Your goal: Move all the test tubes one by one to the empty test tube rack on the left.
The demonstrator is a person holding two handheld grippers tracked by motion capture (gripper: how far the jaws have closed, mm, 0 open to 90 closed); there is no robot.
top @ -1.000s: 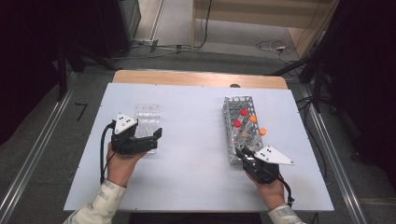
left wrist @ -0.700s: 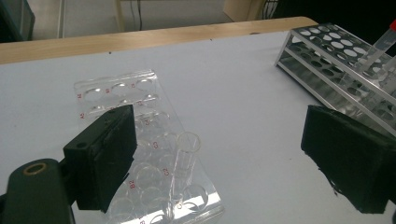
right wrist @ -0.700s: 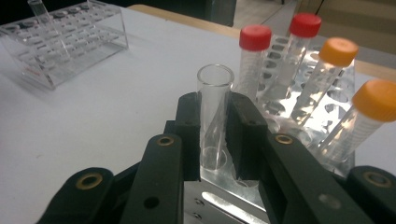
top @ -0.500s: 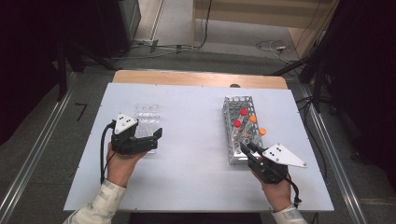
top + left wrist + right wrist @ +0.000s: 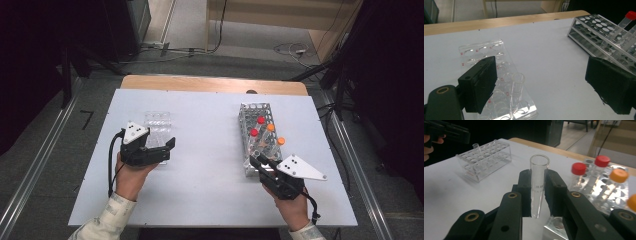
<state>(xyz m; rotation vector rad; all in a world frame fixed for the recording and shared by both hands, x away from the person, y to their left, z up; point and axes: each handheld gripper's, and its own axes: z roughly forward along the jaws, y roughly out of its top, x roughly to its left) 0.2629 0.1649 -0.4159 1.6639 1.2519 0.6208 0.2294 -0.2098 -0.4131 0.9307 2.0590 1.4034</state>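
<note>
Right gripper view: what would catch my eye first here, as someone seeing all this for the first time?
First, the clear uncapped tube clamped upright between the right gripper's black jaws, lifted above the white table. Just behind it, red and orange capped tubes stand in the metal rack on the table's right. Across the table, the left gripper hangs open over a clear plastic rack holding one uncapped tube.

floor (image 5: 45, 165): grey carpet | cables (image 5: 295, 48) (perhaps power leads) | surroundings dark

Left tongs (image 5: 549, 92) gaping over white tabletop (image 5: 549, 47). Clear rack (image 5: 499, 82) holds one uncapped tube (image 5: 517, 87) upright. Metal rack (image 5: 604, 37) far right, red-capped tube (image 5: 625, 21).
</note>
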